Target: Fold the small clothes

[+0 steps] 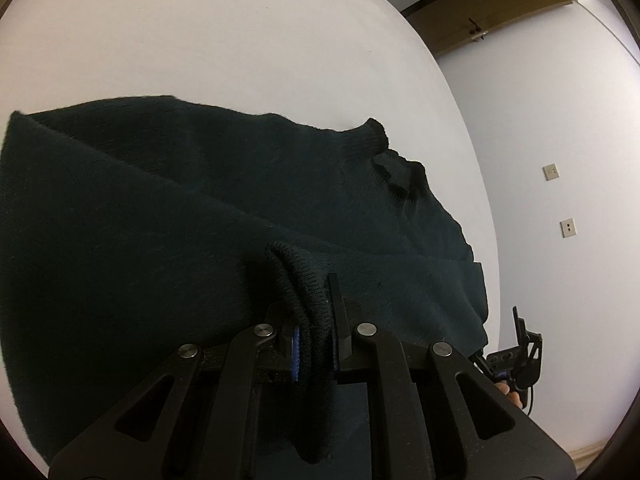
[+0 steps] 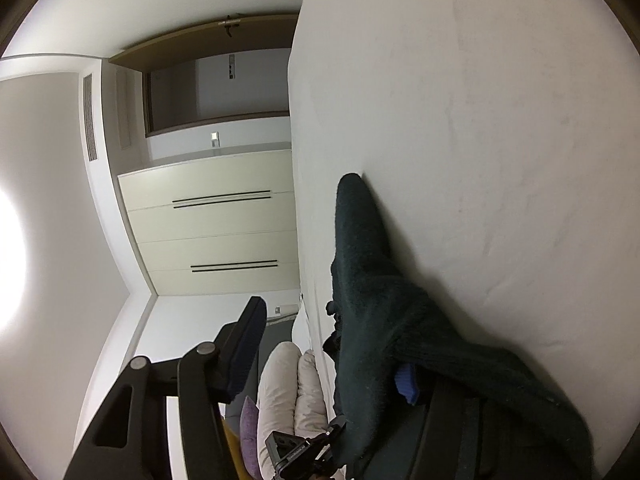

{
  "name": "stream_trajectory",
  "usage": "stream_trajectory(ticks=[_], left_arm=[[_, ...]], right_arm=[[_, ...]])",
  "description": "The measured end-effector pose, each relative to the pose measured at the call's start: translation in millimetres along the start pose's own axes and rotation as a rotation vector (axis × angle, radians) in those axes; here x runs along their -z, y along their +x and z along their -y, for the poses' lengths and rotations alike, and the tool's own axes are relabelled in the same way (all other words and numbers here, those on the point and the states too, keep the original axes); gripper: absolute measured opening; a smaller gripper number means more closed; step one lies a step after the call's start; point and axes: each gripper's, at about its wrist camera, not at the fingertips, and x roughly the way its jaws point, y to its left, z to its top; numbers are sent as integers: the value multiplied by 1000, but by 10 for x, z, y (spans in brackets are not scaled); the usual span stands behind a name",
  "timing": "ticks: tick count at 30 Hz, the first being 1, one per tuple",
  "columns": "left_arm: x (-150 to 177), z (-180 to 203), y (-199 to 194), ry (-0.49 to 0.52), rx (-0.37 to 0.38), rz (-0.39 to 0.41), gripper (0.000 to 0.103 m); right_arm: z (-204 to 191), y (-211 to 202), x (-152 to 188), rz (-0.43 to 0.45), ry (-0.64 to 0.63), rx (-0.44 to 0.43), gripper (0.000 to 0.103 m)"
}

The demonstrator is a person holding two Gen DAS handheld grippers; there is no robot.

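A dark green knit sweater [image 1: 160, 220] lies spread on the white bed sheet [image 1: 240, 40], its collar [image 1: 376, 140] toward the right. My left gripper [image 1: 310, 304] is shut on a ribbed sleeve cuff [image 1: 304, 276], which stands up between its jaws over the sweater's body. In the right wrist view the sweater [image 2: 368, 280] hangs over my right gripper [image 2: 328, 344]. Its jaws stand wide apart. The left finger [image 2: 240, 344] is bare, and cloth is draped over the right finger, where a blue pad [image 2: 406, 384] shows. The right gripper [image 1: 520, 344] also appears at the sweater's lower right edge.
The bed's edge runs beside a white wall with two socket plates [image 1: 551, 172]. A brown door [image 1: 480, 12] is beyond it. Cream wardrobe doors [image 2: 212, 224] and pale pillows [image 2: 288, 384] show in the right wrist view. Bare sheet [image 2: 500, 120] stretches past the sweater.
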Motion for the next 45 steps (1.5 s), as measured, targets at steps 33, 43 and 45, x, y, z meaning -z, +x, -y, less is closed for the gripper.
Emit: stream_trajectory(ticks=[33, 43, 45], left_arm=[[365, 699, 265, 411, -395, 167, 11], [456, 561, -73, 367, -323, 236, 11], [446, 546, -101, 370, -336, 252, 11]], right_arm=[[-469, 1003, 348, -258, -372, 233, 31], [-253, 576, -178, -18, -403, 321, 0], [-202, 444, -331, 41, -372, 349, 0]])
